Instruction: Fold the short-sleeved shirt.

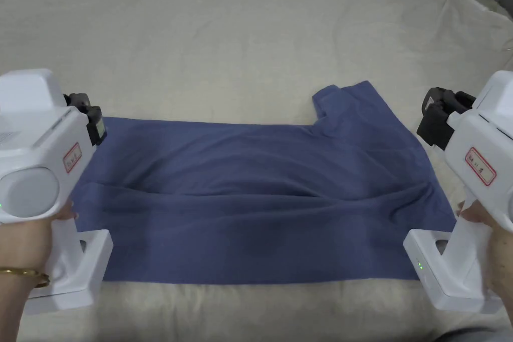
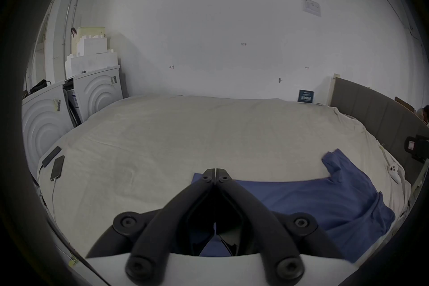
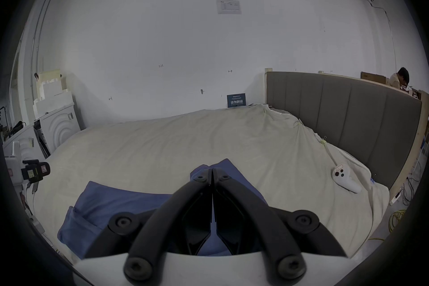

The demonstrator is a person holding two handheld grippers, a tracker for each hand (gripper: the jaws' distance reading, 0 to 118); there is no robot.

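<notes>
a blue short-sleeved shirt point(image 1: 260, 198) is laid flat on a cream bed cover point(image 1: 240, 37), stretched out sideways from left to right. it is folded along its length, with soft wrinkles running across it. one short sleeve point(image 1: 345, 102) is seen sticking out toward the far side, near the right end.

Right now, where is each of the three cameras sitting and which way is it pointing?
Head view: above the near bed edge, looking down on the blue shirt; both hands hold the left gripper and right gripper.
Left gripper view: low at the shirt's left end, facing the far wall; its own jaws meet at the tips.
Right gripper view: low at the shirt's right end, facing the headboard; its own jaws meet.
Both gripper views share the shirt, the bed sheet and the white controller.
</notes>
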